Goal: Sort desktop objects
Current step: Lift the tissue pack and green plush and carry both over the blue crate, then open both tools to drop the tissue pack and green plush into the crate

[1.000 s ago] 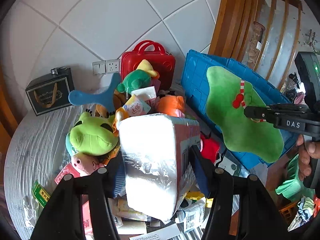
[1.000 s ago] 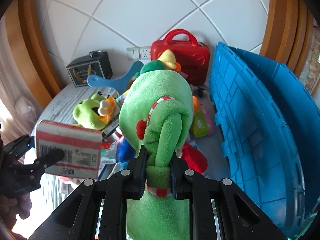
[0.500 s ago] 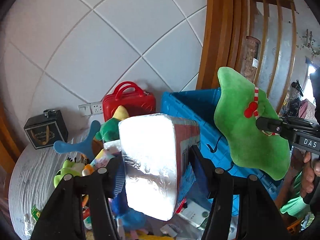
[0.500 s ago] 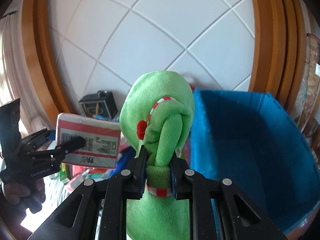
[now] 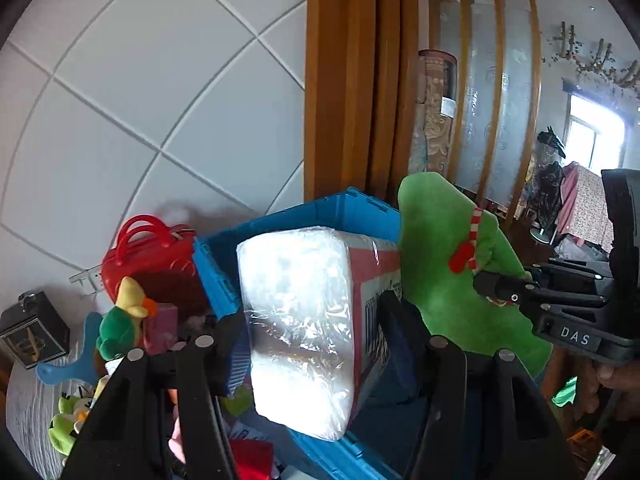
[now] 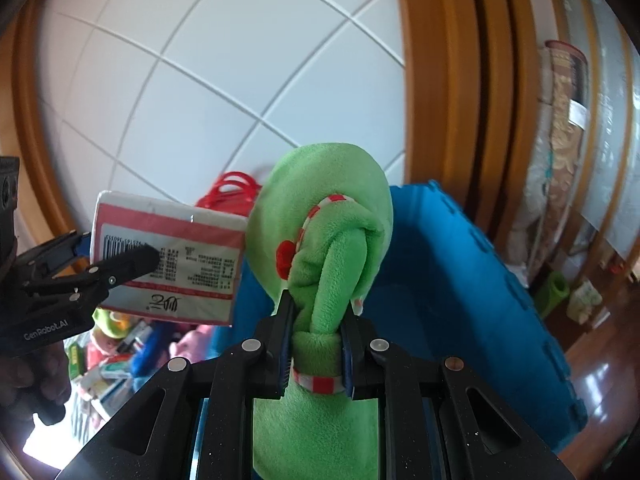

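Left wrist view. Left gripper (image 5: 316,332) clamped on a plastic-wrapped tissue pack (image 5: 304,320), pads pressing its two side faces, long axis of the pack running away from the camera and tilting down toward the blue crate (image 5: 320,210). Pack held above the crate's near wall, already over the opening rather than beside it. Right of the pack, right gripper (image 5: 486,284) reaching in from the far side of the crate with a green plush toy (image 5: 448,292) pinched in it, the toy hanging flat and hovering over the crate's right half, close beside the pack, contact unclear. Left of the crate: a red case (image 5: 148,252), a small parrot plush (image 5: 124,320), a blue boomerang-shaped toy (image 5: 76,364), a dark gift bag (image 5: 32,332), all on a pale wood-grain tabletop (image 5: 28,412). Behind the crate, white tiled wall (image 5: 160,92) and a wooden frame (image 5: 352,80).

Right wrist view. Right gripper (image 6: 316,344) closed tight on a knotted limb of the green plush toy (image 6: 320,248), toy standing up ahead of the fingers. Blue crate (image 6: 460,280) directly beyond and below the toy, interior looking bare where visible. Left of the crate, tissue pack (image 6: 168,264) in the left gripper (image 6: 120,260), barcode face toward the camera, above the clutter at the crate's left edge. Both loads roughly equally near the crate; judged next step a lowering and release into it, with the two loads crowding each other as the main risk. Glossy wooden floor (image 6: 592,392) right of the crate.
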{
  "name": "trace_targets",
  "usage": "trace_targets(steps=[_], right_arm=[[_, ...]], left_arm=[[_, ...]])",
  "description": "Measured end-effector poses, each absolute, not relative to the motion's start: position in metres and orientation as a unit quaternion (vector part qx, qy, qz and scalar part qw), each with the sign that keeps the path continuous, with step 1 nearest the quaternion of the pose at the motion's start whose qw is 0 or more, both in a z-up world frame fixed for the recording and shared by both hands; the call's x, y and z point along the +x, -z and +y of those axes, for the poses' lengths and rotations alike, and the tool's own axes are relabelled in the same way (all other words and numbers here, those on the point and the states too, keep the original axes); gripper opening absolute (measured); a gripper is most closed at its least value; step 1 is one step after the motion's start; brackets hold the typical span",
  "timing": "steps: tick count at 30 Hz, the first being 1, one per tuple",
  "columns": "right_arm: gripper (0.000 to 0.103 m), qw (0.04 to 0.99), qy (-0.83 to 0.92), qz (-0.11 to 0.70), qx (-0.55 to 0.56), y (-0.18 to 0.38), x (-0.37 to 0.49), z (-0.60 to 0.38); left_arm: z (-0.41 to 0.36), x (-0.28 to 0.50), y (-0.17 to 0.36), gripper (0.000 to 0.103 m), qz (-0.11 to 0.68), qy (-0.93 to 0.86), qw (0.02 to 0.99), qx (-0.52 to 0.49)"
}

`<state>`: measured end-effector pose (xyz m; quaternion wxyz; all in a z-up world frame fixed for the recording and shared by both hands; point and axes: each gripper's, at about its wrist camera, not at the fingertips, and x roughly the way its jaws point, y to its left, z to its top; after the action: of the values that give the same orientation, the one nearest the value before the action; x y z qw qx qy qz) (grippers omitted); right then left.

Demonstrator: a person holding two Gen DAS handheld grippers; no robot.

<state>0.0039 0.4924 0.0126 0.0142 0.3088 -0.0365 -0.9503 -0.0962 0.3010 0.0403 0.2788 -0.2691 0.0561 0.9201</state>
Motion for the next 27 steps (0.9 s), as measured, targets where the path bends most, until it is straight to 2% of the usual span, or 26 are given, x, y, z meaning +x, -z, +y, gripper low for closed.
trace_targets(steps=[9, 15, 16, 17, 18, 19, 20, 21, 27], right_arm=[[0.019, -0.028, 0.939, -0.055, 0.338, 0.014, -0.004, 0.548], [0.02, -0.037, 0.934, -0.058, 0.349, 0.026, -0.011, 0.571], [0.026, -0.041, 0.935, -0.056, 0.349, 0.027, -0.011, 0.574], [0.043, -0.05, 0.935, -0.052, 0.348, 0.027, -0.012, 0.573], [0.061, -0.059, 0.936, -0.046, 0.343, 0.026, -0.012, 0.574], [0.099, -0.066, 0.939, -0.044, 0.335, 0.025, -0.011, 0.573], [0.101, -0.069, 0.943, -0.046, 0.321, 0.022, -0.008, 0.575], [0.102, -0.071, 0.944, -0.048, 0.319, 0.021, -0.008, 0.575], [0.102, -0.049, 0.943, -0.06, 0.325, 0.02, -0.015, 0.565]], left_arm=[[0.382, -0.12, -0.029, 0.058, 0.074, -0.903, 0.308, -0.29], [0.399, -0.13, -0.023, 0.059, 0.076, -0.903, 0.304, -0.295], [0.397, -0.132, -0.023, 0.061, 0.067, -0.903, 0.303, -0.296], [0.393, -0.134, -0.023, 0.064, 0.054, -0.903, 0.303, -0.298], [0.389, -0.138, -0.023, 0.076, 0.037, -0.902, 0.308, -0.3], [0.386, -0.139, -0.024, 0.094, 0.024, -0.902, 0.31, -0.299], [0.381, -0.139, -0.026, 0.101, 0.017, -0.906, 0.304, -0.293], [0.376, -0.138, -0.026, 0.103, 0.017, -0.911, 0.295, -0.286], [0.339, -0.13, -0.012, 0.103, 0.024, -0.92, 0.256, -0.297]])
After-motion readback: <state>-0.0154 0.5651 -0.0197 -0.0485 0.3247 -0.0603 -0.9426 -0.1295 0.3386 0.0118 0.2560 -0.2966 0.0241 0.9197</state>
